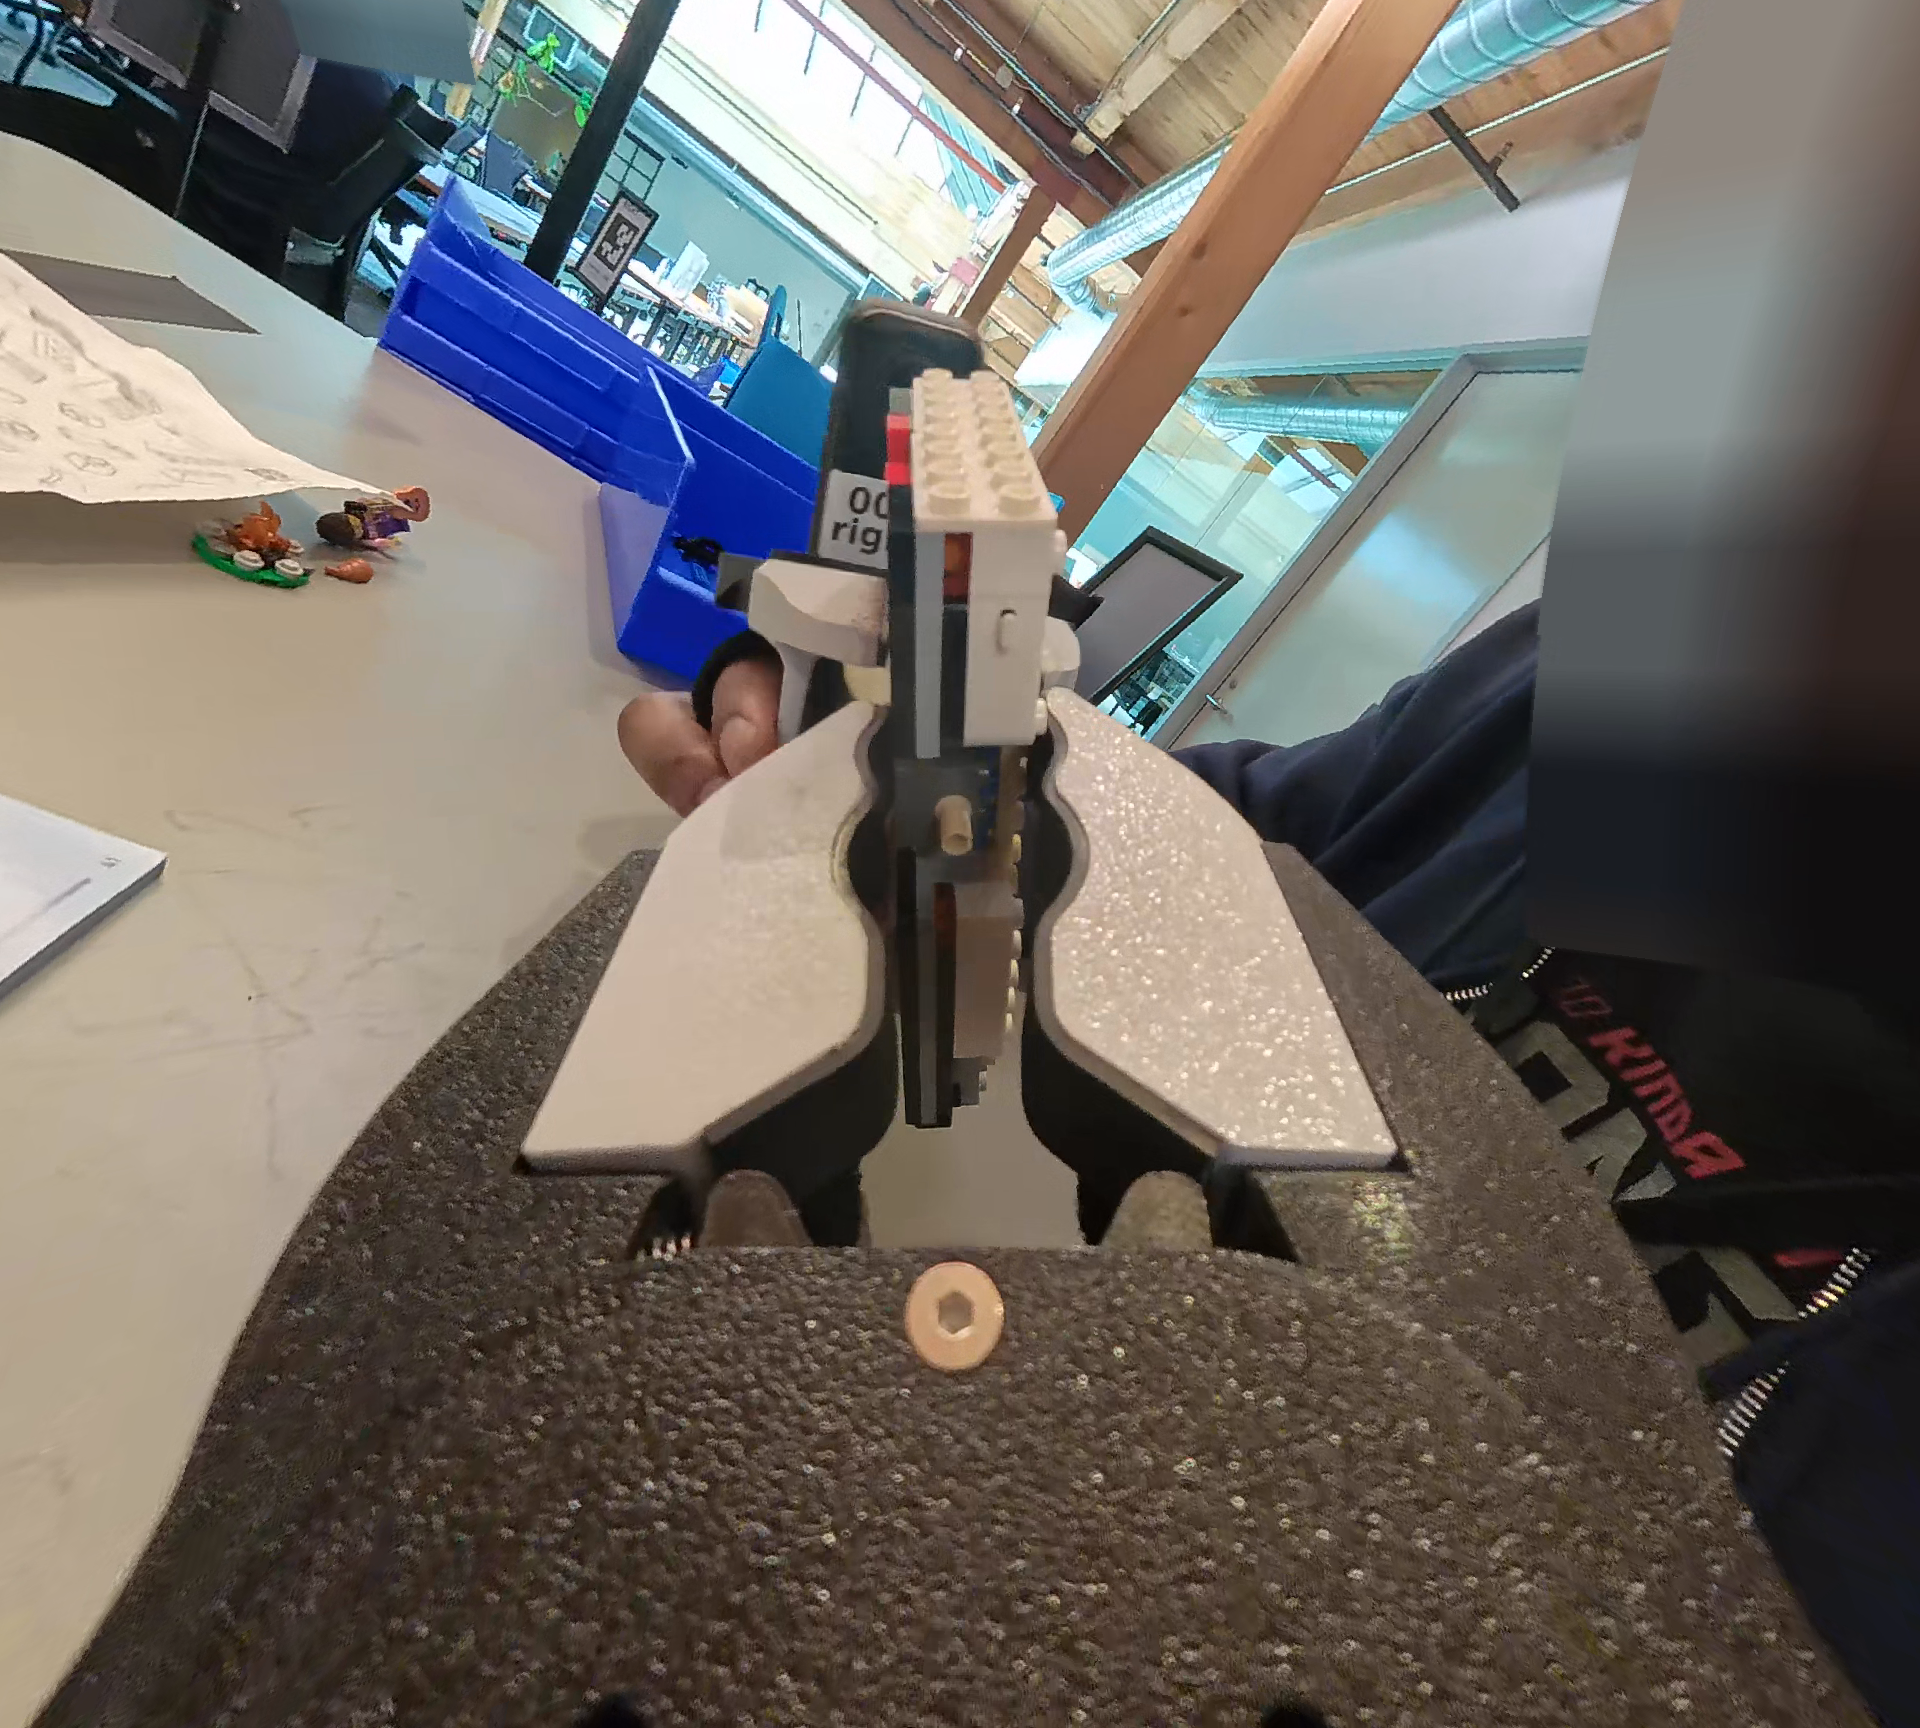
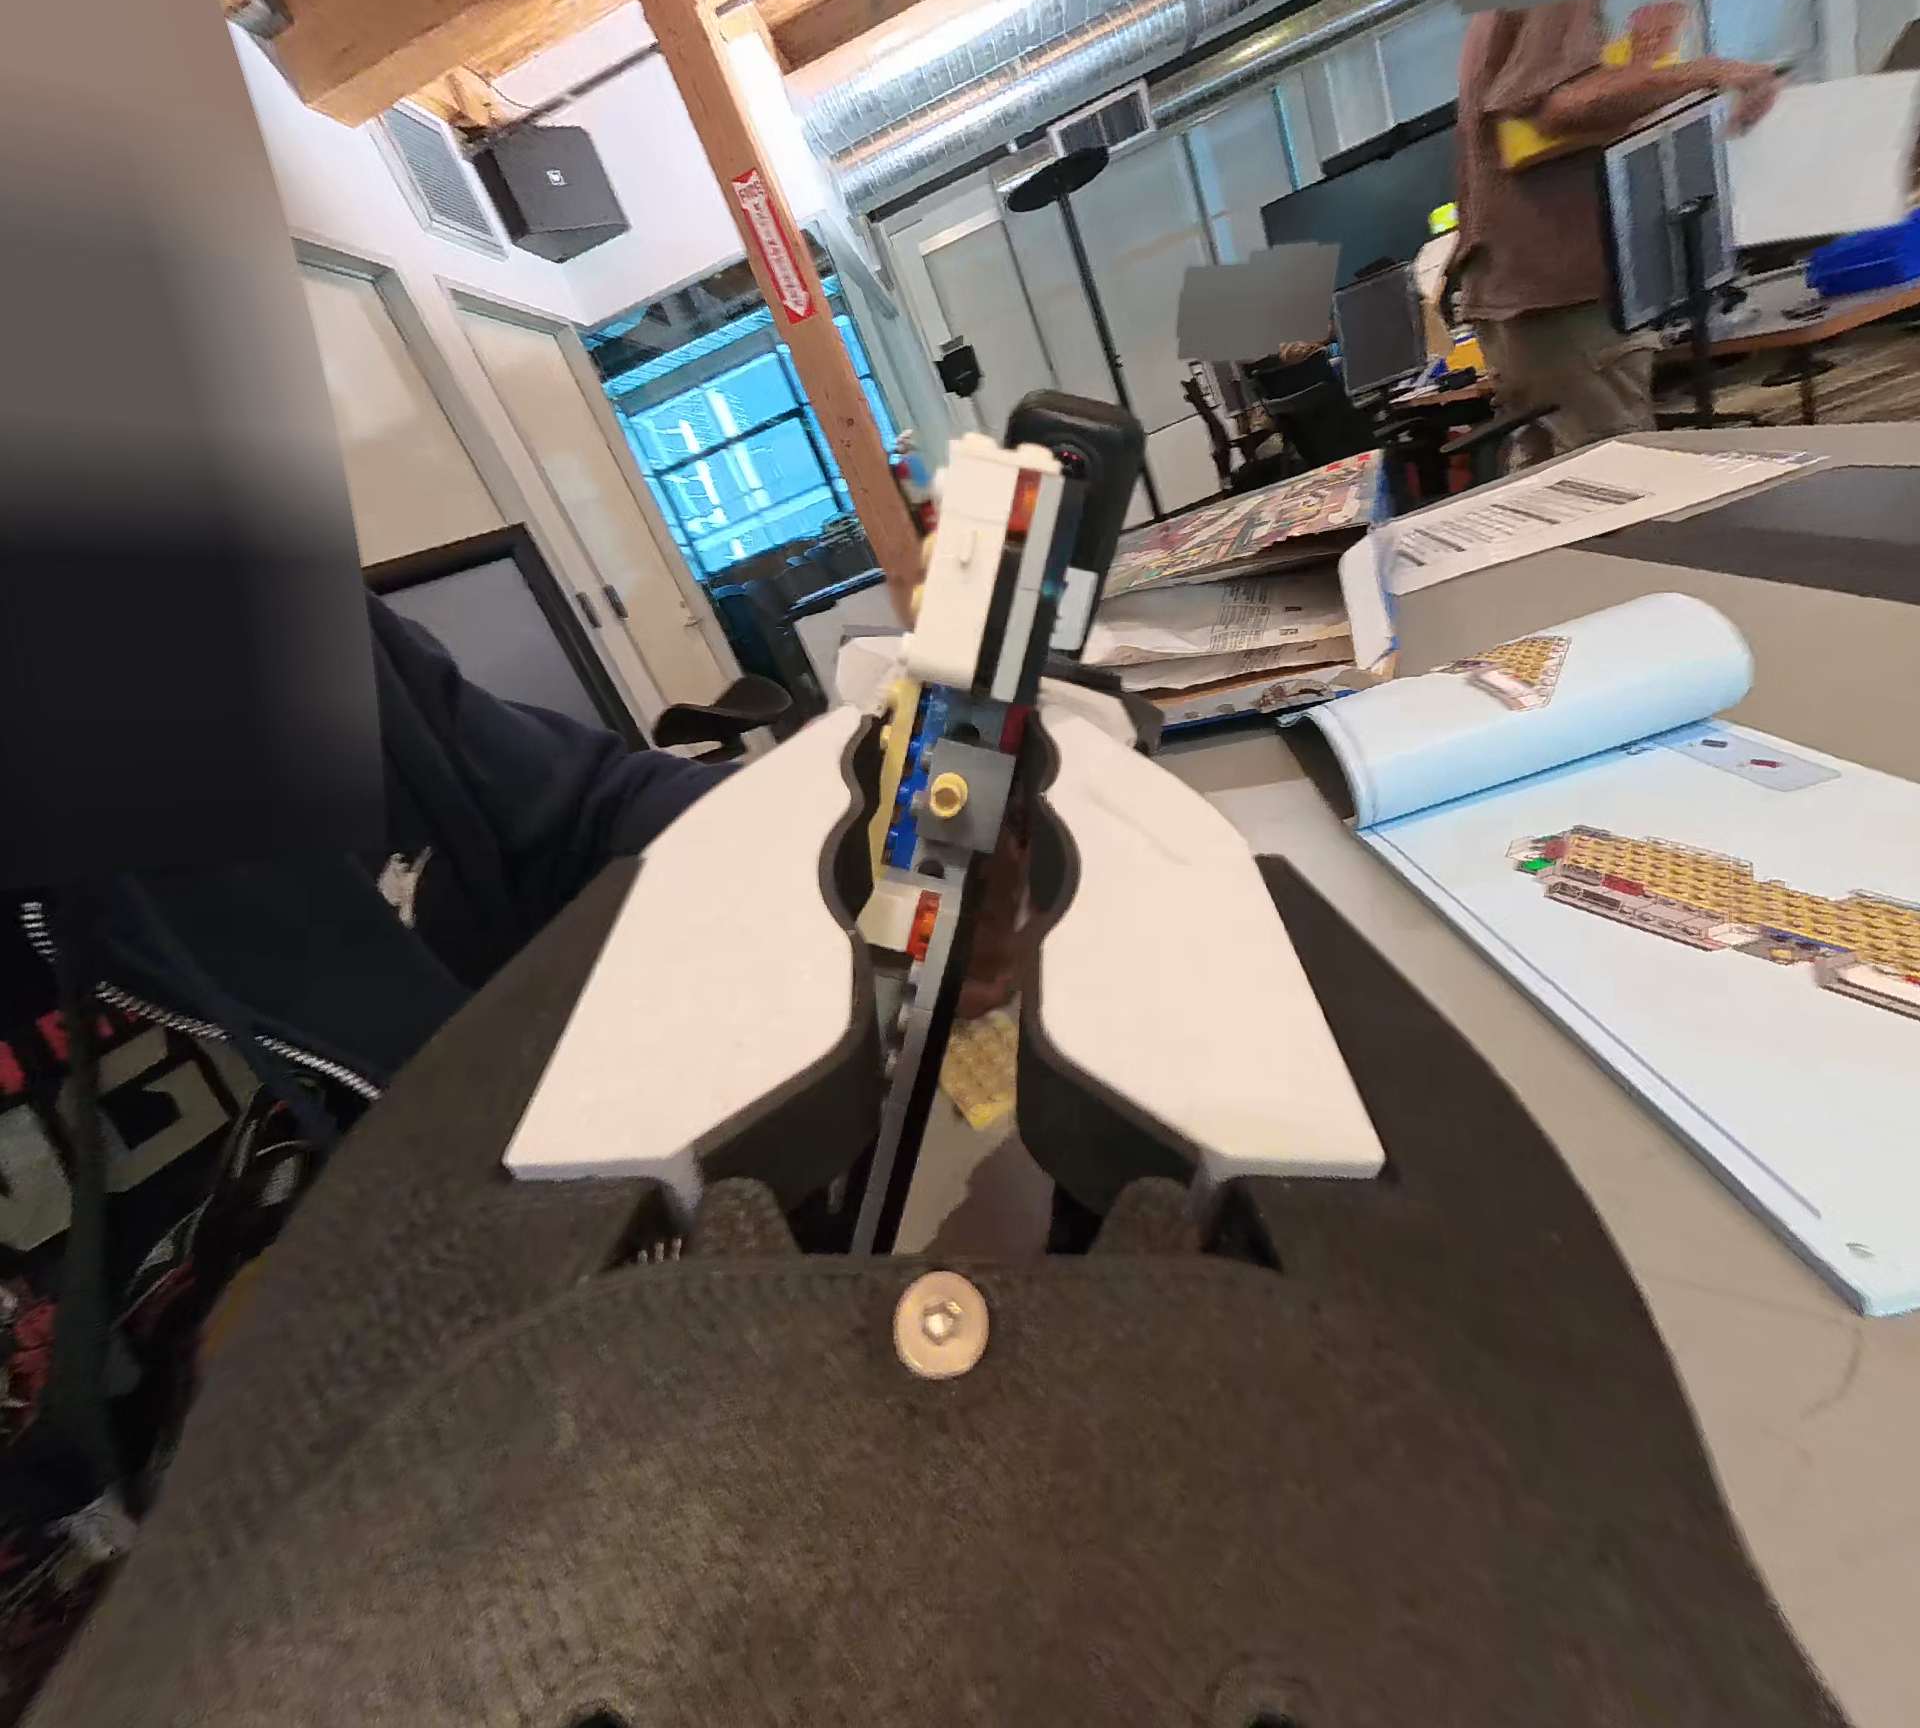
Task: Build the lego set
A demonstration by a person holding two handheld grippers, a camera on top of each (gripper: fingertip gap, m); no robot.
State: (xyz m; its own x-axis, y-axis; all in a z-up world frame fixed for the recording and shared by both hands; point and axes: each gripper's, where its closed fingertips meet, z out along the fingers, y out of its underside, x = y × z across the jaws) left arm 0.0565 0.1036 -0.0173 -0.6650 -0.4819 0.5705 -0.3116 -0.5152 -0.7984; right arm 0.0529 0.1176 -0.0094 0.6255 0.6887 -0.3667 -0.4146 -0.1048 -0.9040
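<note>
A flat brick assembly (image 1: pixel 997 577) of white, black, grey and blue parts, with a tan peg on a grey block, is held up in the air above the grey table (image 1: pixel 312 795). My left gripper (image 1: pixel 961 722) is shut on it, both pads pressing its lower part. My right gripper (image 2: pixel 945 733) is shut on the same assembly (image 2: pixel 977 598) from the opposite side. The right gripper's white fingers (image 1: pixel 821 608) show just behind the assembly in the left wrist view, with a hand below them. The left gripper's white fingers (image 2: pixel 1091 712) show behind it in the right wrist view.
Blue bins (image 1: pixel 582 390), a printed sheet (image 1: pixel 104 421), small figure pieces (image 1: pixel 374 520) and a booklet corner (image 1: pixel 62 878) lie on the table to the left. An open instruction booklet (image 2: pixel 1662 951) and a flattened box with papers (image 2: pixel 1247 608) lie to the right. A person in a dark jacket (image 2: pixel 468 795) is close by. My two grippers' fingertips are within a few centimetres of each other.
</note>
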